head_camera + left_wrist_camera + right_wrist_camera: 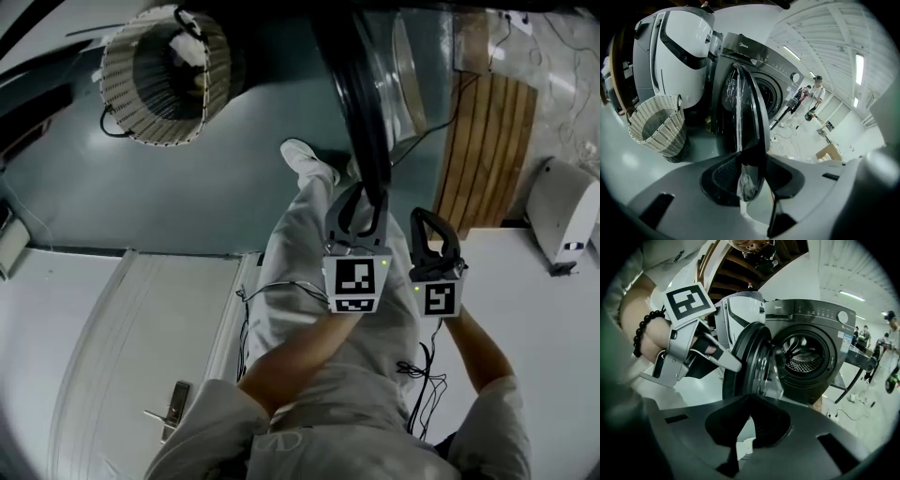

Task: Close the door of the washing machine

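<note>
A dark grey front-loading washing machine point(820, 333) stands with its round door point(750, 362) swung out about halfway, and its drum point(804, 355) shows behind. In the left gripper view the door's dark rim point(752, 108) runs edge-on between the jaws of my left gripper point(749, 161). They stand open around it, with one white finger point(724, 359) against the door's outer face. From above, the left gripper point(361, 206) straddles the door's edge point(361, 94). My right gripper point(427, 225) hangs just to its right, shut point(750, 404) and holding nothing, pointing at the door.
A wicker laundry basket point(169, 75) stands on the teal floor left of the door. A white appliance point(679, 51) sits beside the machine. A slatted wooden board point(487, 141) and a white device point(562, 211) lie to the right. People point(815, 93) and cables are farther off.
</note>
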{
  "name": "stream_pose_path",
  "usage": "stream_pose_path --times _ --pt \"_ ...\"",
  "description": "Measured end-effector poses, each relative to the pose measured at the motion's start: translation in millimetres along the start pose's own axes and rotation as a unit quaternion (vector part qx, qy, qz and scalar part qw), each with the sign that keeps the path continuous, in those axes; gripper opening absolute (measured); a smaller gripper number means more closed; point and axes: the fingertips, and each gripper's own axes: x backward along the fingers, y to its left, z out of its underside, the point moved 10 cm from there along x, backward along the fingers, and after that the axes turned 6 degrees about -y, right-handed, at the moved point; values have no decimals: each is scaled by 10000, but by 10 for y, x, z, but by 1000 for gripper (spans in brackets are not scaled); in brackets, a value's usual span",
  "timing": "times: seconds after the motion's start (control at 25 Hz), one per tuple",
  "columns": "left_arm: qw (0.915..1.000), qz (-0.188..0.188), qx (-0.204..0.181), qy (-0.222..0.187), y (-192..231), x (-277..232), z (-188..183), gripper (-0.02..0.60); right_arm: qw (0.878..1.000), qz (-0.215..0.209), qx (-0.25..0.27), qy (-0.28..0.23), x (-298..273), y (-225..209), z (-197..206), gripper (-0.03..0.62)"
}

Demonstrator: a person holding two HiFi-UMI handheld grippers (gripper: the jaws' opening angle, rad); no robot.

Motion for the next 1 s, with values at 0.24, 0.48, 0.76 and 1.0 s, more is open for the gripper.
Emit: stream_pose_path --times 0.24,0.48,0.76,1.0 --pt "9991 54 355 245 -275 -179 -69 144 9998 107 -142 12 112 -139 232 13" --pt "9962 110 693 514 -487 -334 -168 152 9996 59 -205 -180 126 -261 354 58" --pt "9944 206 849 595 -725 -550 -284 166 9995 83 -142 -282 -5 -477 466 118" --pt "9926 300 980 657 -872 -683 -363 175 9987 249 -90 -440 -75 -646 576 126"
